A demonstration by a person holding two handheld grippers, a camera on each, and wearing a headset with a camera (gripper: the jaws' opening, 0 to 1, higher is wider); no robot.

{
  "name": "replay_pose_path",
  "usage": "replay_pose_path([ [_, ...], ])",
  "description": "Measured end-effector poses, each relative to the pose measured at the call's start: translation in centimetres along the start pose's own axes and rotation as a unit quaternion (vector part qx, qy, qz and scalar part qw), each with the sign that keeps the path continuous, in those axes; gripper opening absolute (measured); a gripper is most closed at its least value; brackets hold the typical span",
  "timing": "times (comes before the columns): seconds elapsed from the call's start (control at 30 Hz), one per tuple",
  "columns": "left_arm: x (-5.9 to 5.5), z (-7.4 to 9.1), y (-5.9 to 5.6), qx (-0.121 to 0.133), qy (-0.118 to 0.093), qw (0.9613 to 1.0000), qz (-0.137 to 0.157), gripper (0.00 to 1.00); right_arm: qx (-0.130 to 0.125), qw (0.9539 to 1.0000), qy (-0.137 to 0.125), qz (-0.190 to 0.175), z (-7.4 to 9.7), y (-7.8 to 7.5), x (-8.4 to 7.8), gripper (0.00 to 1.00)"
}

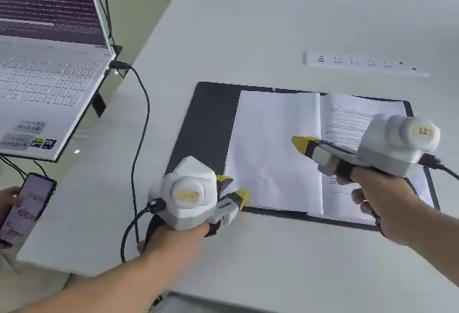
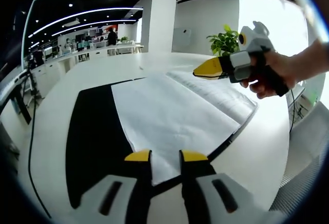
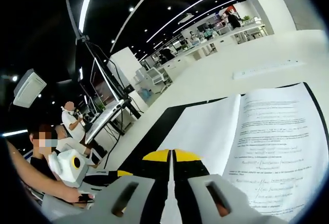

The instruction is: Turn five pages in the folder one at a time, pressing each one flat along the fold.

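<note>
Laptop (image 1: 43, 47) cropped by upper and left edges; phone (image 1: 25, 205) cropped at left; printed page (image 1: 351, 120) partly covered by right gripper (image 1: 305, 144), its text illegible.

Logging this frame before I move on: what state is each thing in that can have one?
Folder: open, lying flat on the table.
Left page: blank, lying flat.
Right page: printed side up.
Left gripper: open, at the folder's near edge.
Right gripper: shut, over the pages near the fold.
Laptop: open, screen on.
Phone: screen lit.
</note>
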State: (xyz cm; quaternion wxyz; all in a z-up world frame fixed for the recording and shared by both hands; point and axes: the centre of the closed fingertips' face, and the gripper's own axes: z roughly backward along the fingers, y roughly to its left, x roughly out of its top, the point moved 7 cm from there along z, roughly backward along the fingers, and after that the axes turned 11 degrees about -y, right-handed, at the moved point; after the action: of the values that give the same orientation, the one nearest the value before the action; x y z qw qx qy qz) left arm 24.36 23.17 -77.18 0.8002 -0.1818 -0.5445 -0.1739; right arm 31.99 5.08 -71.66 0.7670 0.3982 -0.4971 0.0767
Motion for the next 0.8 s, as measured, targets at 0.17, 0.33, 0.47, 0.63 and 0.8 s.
replay_pose_path([
  [0.17, -0.9, 0.5, 0.2, 0.015, 0.001, 0.9996, -0.023, 0.14, -0.011, 0.9999, 0.012, 0.004, 0.4, -2.4, 0.4, 0.00],
  [0.33, -1.0, 0.4, 0.2, 0.016, 0.004, 0.9990, -0.041, 0.12, -0.010, 0.9997, 0.021, 0.005, -0.9, -3.7, 0.8, 0.00],
  [0.47, -1.1, 0.4, 0.3, 0.016, 0.002, 0.9990, -0.042, 0.12, -0.016, 0.9996, 0.020, -0.010, -2.8, -4.7, 1.3, 0.00],
  [0.63, -1.2, 0.4, 0.2, 0.015, 0.003, 0.9986, -0.050, 0.12, -0.035, 0.9978, 0.015, -0.054, -4.3, -6.0, 1.4, 0.00],
  [0.8, -1.1, 0.3, 0.3, 0.010, 0.004, 0.9984, -0.056, 0.12, -0.053, 0.9953, 0.024, -0.078, -5.4, -7.6, 1.3, 0.00],
])
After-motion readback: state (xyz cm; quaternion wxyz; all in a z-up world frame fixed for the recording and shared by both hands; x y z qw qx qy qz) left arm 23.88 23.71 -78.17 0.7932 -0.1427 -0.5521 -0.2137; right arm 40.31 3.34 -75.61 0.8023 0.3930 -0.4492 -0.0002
